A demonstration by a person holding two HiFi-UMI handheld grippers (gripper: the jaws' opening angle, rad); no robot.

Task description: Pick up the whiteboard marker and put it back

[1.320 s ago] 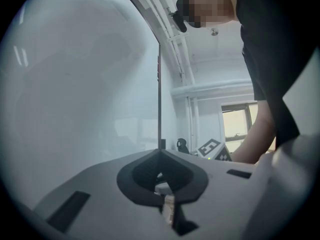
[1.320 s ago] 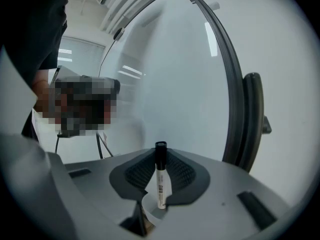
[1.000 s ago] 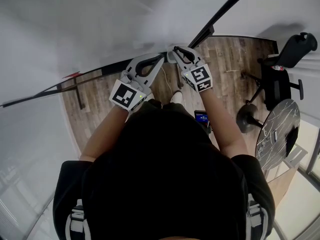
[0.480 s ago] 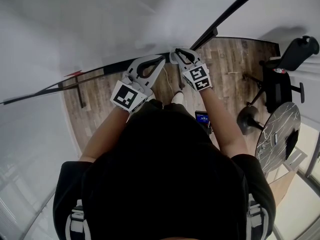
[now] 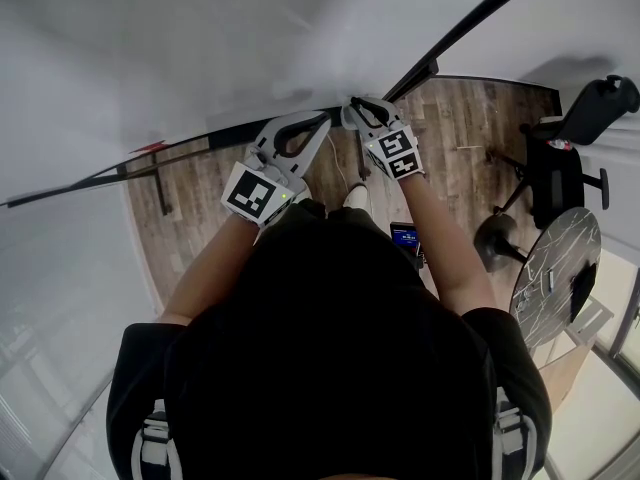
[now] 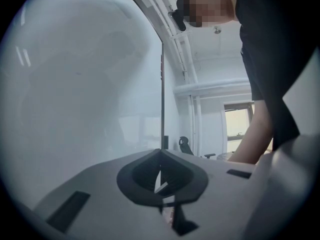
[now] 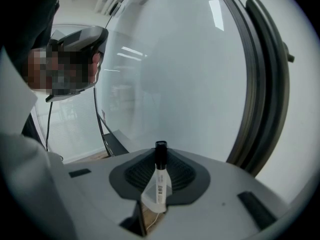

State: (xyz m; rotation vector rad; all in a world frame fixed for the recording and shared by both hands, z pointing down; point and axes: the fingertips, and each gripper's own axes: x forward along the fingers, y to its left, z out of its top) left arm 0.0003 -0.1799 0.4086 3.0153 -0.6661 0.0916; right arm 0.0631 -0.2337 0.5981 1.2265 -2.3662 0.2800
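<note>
The whiteboard marker (image 7: 158,184), white-bodied with a black cap, stands upright between the pads of my right gripper (image 7: 160,159), which is shut on it. Its cap points at the whiteboard (image 7: 190,74) just ahead. In the head view the right gripper (image 5: 362,113) is close against the whiteboard (image 5: 200,38), just above its dark tray ledge (image 5: 225,134). Beside it, my left gripper (image 5: 305,128) is held level at the board. Its jaws (image 6: 161,159) meet with nothing between them.
A small red object (image 5: 146,149) lies on the ledge further left. The board's black frame (image 7: 267,84) runs along the right. Behind me on the wooden floor are an office chair (image 5: 565,143), a round table (image 5: 555,268) and a small lit screen (image 5: 404,234).
My right gripper has sunk slightly toward the ledge, still holding the marker. The left gripper has stayed where it was.
</note>
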